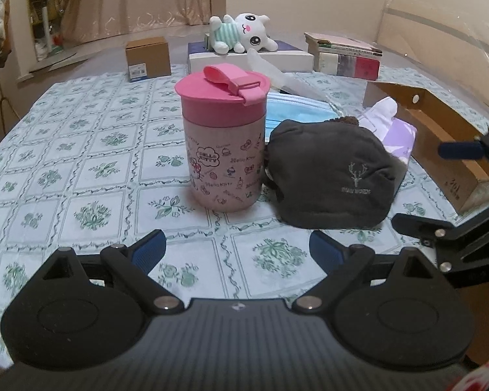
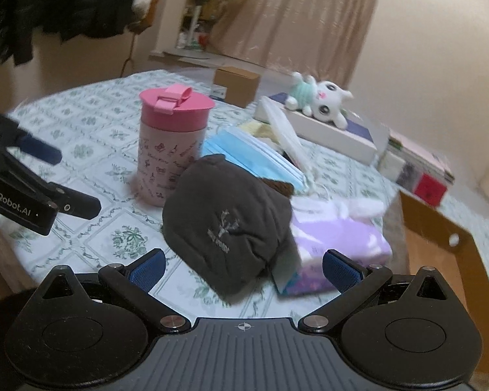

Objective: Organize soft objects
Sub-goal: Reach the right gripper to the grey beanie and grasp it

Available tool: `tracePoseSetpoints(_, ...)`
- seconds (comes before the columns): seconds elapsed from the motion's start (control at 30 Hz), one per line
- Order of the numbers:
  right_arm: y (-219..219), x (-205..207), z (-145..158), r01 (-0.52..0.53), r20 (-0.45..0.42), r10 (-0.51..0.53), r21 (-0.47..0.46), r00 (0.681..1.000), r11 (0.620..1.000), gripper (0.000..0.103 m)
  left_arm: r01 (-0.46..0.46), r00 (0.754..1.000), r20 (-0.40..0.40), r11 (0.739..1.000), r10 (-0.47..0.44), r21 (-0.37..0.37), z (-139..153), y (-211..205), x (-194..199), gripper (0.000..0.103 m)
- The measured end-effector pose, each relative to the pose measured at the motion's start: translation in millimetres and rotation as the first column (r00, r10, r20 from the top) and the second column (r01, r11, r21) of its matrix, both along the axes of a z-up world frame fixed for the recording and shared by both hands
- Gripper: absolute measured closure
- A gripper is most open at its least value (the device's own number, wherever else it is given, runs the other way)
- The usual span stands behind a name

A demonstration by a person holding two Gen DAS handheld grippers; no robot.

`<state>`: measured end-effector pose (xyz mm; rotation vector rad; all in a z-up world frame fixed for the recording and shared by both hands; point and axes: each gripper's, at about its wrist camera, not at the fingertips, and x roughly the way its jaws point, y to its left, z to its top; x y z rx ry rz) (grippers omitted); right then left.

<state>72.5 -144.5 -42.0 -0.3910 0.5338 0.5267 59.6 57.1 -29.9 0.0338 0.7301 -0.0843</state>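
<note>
Your left gripper (image 1: 237, 249) and right gripper (image 2: 243, 268) both gape empty. The grey hat (image 1: 332, 176) lies long axis four-to-ten o'clock, half hiding the tissue pack (image 2: 339, 241).

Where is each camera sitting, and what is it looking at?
Left wrist view: it sits on the left gripper, low over the table, facing the pink cup and the gray hat; its own open fingers show, and the right gripper pokes in at the side.
Right wrist view: it sits on the right gripper, looking down at the gray hat and the purple tissue pack; its own open fingers show, plus the left gripper.
Both views share the cup, hat, blue masks, toy cat and the flowered tablecloth.
</note>
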Motion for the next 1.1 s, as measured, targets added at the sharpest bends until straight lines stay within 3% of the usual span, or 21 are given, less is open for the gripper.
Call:
tracePoseSetpoints(0.07, 8, 7, -6, -0.018, 0.016, 0.019, -0.03, 1.0, 0.999, 0.001, 0.008, 1.0, -0.003, 1.0, -0.008, 0.001, -4, 2, 5, 0.01)
tracePoseSetpoints(0.37, 37, 37, -28, -0.076, 0.065, 0.088, -0.171, 0.994, 0.982, 0.021, 0.018, 1.0, -0.024, 0.999, -0.019, -0.029, -17, 10, 22, 0.011)
tracePoseSetpoints(0.47, 41, 41, -33, -0.082, 0.065, 0.097, -0.206, 0.993, 0.975, 0.036, 0.013, 0.999, -0.034, 0.999, -0.015, -0.046, -21, 12, 24, 0.011)
tracePoseSetpoints(0.63, 43, 38, -37, -0.092, 0.067, 0.11, -0.226, 0.992, 0.97, 0.075, 0.003, 0.999, -0.052, 0.998, -0.006, -0.064, -24, 13, 25, 0.011)
tracePoseSetpoints(0.73, 42, 31, -35, -0.095, 0.064, 0.111, -0.209, 0.992, 0.973, 0.091, -0.003, 0.999, -0.05, 0.997, -0.001, -0.071, -22, 12, 22, 0.011)
tracePoseSetpoints(0.93, 33, 6, -20, -0.082, 0.105, 0.097, -0.14, 0.99, 0.987, 0.095, 0.002, 0.999, -0.04, 0.998, -0.005, -0.066, -15, 4, 12, 0.011)
tracePoseSetpoints(1.1, 7, -6, 5, -0.005, 0.141, 0.01, -0.038, 0.99, 0.999, 0.095, 0.004, 1.0, -0.02, 0.998, -0.005, -0.065, -6, -4, 4, 0.011)
